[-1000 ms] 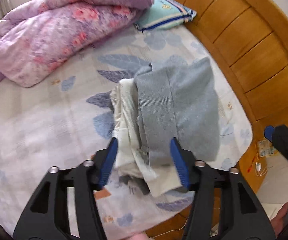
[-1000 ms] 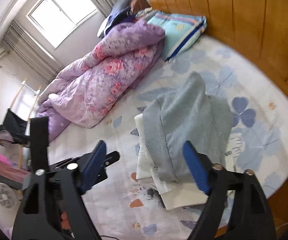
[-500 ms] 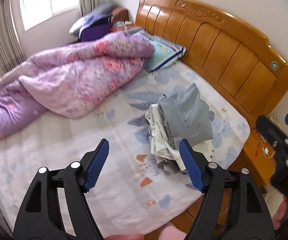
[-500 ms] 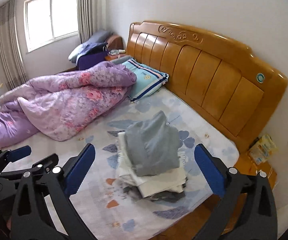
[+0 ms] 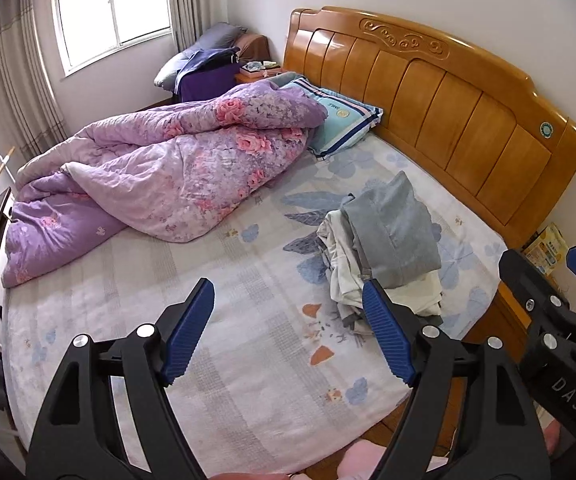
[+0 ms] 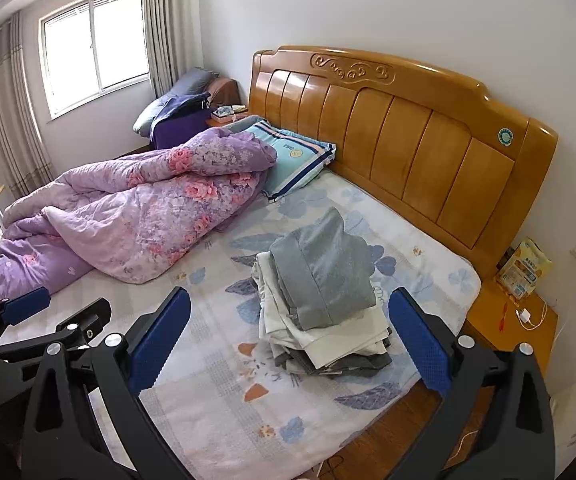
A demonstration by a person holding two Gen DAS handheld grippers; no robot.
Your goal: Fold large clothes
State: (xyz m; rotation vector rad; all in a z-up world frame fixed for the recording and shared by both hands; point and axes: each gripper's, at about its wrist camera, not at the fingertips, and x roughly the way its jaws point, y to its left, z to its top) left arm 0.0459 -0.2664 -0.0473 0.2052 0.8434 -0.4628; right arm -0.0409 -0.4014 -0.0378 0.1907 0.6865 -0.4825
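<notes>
A stack of folded clothes lies on the bed near the headboard corner, with a folded grey garment [image 5: 395, 232] [image 6: 323, 272] on top of white clothes [image 5: 347, 276] [image 6: 343, 332] and a dark one at the bottom. My left gripper [image 5: 288, 328] is open and empty, held back over the bed's near edge, well short of the stack. My right gripper [image 6: 288, 340] is open and empty, also held well back from the stack. The right gripper shows at the right edge of the left wrist view [image 5: 559, 304].
The bed [image 5: 168, 292] has a flowered sheet. A crumpled purple quilt [image 5: 160, 176] fills its far left. A blue pillow [image 5: 339, 120] lies by the wooden headboard [image 5: 447, 112]. A nightstand [image 6: 515, 320] with a yellow packet stands at the right.
Both grippers have pulled far back and up from the stack. The grey garment that lay between the left fingers now rests free on top of the stack.
</notes>
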